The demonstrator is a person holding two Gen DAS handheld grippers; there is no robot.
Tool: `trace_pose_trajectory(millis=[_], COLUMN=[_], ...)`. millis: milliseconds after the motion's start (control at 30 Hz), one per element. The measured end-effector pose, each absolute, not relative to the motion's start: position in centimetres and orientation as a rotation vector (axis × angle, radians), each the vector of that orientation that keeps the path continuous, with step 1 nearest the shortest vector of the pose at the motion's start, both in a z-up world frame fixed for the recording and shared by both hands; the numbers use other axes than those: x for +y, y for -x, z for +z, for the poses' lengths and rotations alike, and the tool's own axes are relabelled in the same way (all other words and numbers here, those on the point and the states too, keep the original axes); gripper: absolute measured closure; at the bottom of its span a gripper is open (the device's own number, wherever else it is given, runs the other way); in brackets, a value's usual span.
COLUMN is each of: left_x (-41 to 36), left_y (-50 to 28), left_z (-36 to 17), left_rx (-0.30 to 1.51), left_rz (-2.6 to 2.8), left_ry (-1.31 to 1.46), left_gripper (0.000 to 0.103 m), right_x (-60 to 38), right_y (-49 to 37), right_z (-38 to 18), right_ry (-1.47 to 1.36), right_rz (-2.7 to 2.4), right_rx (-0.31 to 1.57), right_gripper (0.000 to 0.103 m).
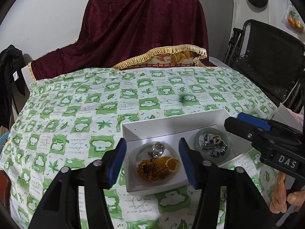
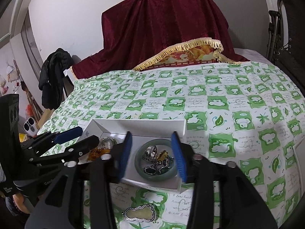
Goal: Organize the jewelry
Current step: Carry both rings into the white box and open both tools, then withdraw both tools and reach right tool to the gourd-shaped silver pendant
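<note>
A white open box [image 1: 171, 119] lies on the green-checked cloth. Its left half holds a pale bangle [image 1: 136, 151], a silver ring [image 1: 156, 149], an amber bead bracelet [image 1: 152, 170] and a yellow ring [image 1: 174, 165]. My left gripper [image 1: 152, 164] hangs open just above these, touching nothing. In the right half, a green jade bangle [image 2: 141, 171] encircles several rings [image 2: 156, 156]. My right gripper [image 2: 152, 156] is open over it, its blue pads [image 2: 178, 156] either side. A silver-framed gourd pendant [image 2: 139, 212] lies on the cloth in front of the box.
A maroon velvet drape [image 1: 144, 28] with gold fringe covers something tall at the table's back. A black folding chair [image 1: 266, 61] stands to the right and a dark garment [image 2: 53, 76] hangs at the left. A person's hand [image 1: 282, 196] holds the right gripper.
</note>
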State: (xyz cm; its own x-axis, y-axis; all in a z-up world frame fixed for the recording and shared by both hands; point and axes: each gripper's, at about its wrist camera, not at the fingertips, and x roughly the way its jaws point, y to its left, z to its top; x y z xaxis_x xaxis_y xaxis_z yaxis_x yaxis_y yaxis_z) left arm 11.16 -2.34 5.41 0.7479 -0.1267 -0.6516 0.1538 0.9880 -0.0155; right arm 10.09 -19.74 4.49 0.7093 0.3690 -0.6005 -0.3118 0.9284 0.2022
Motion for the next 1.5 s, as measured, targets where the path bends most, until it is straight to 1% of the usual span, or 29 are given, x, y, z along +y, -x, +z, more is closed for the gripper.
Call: trace_pose_trajectory(millis=[67,133,200,400,500,633,900,933,1000,1033,1100,1200,1267,1500], left_x=[-2.3,-2.3,-2.3,-2.3,-2.2,-1.3,0.8,0.8,0.6,0.4,-0.2,-1.4,-2.5,-4.1], left_y=[-10.9,-10.7,-10.4,-9.6,-9.1,-7.8,-5.6,-5.3,-4.9,-4.7,-4.4,-4.3,-4.5,-6.2], left_z=[5.5,5.6,5.7,6.2,6.5,6.4,4.2,4.0,3.7,3.5,3.2,2.8,2.4,1.5], left_rx=[0.701,0.692,0.683,0.656,0.639,0.621,0.694,0.702,0.718,0.726,0.74,0.763,0.782,0.845], left_rz=[-0.143,-0.134,-0.125,-0.105,-0.092,-0.084,-0.067,-0.071,-0.084,-0.093,-0.114,-0.151,-0.167,-0.215], left_ry=[-0.047,-0.052,-0.058,-0.07,-0.065,-0.033,0.031,0.034,0.033,0.03,0.016,-0.019,-0.053,-0.059], left_gripper=[0.038,0.03,0.028,0.019,0.012,0.006,0.006,0.006,0.006,0.006,0.006,0.005,0.005,0.005], right_x=[-19.8,-19.9,-19.9,-20.3,-20.8,-21.6,-24.7,-25.0,-25.2,-25.2,-24.9,-23.8,-22.9,-20.7], right_y=[-9.8,-9.6,-9.3,-8.7,-8.4,-7.7,-5.3,-5.1,-4.6,-4.5,-4.2,-4.2,-4.1,-4.9], right_z=[4.6,4.6,4.7,4.9,5.0,4.9,3.1,2.9,2.6,2.4,2.0,1.4,1.2,0.3], right_ry=[-0.089,-0.086,-0.083,-0.102,-0.12,-0.141,-0.188,-0.197,-0.205,-0.202,-0.19,-0.171,-0.142,-0.082], right_rz=[0.372,0.364,0.356,0.349,0.342,0.328,0.27,0.268,0.276,0.284,0.303,0.353,0.376,0.427], right_rx=[0.669,0.654,0.64,0.621,0.615,0.609,0.649,0.657,0.67,0.681,0.706,0.758,0.777,0.846], right_gripper=[0.05,0.047,0.038,0.027,0.026,0.026,0.026,0.027,0.041,0.045,0.061,0.073,0.076,0.077])
